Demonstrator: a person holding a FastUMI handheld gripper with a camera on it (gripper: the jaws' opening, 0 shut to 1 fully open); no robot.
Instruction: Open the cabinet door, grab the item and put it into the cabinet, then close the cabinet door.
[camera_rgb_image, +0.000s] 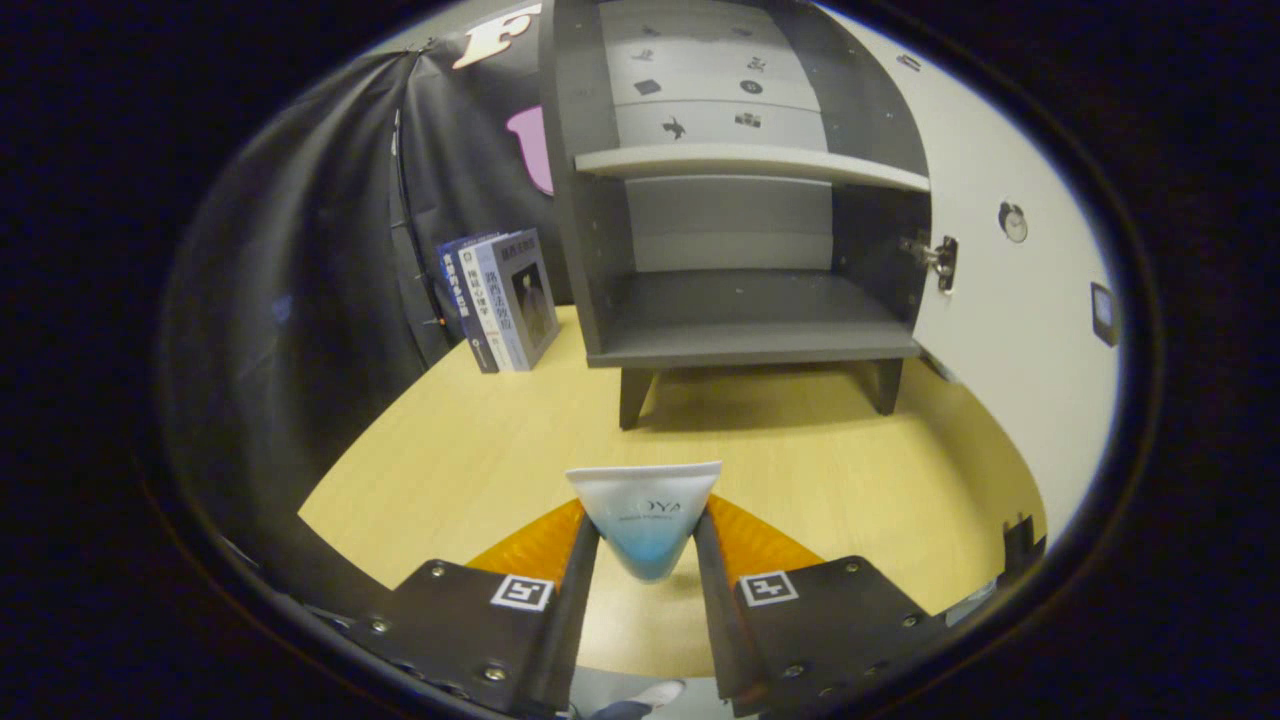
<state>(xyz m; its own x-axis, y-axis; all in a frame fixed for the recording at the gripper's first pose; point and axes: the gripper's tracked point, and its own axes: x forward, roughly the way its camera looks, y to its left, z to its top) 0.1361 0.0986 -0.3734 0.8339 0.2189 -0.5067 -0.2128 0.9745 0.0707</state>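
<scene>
Gripper (647, 545) fingers clench a white-and-blue tube (646, 515) above the bench's (480, 460) near edge. Bare wood lies ahead. Beyond it stands the cabinet (745, 200), door (1010, 330) swung wide to the right, its lower compartment empty. Books (500, 298) stand upright left of it.

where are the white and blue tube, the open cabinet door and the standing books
white and blue plastic tube (645, 515): gripper view, its flat crimped end, held between the hand-held gripper's fingers
white cabinet door (1010, 330): gripper view, inner face
upright books (505, 298): gripper view, spines
</scene>
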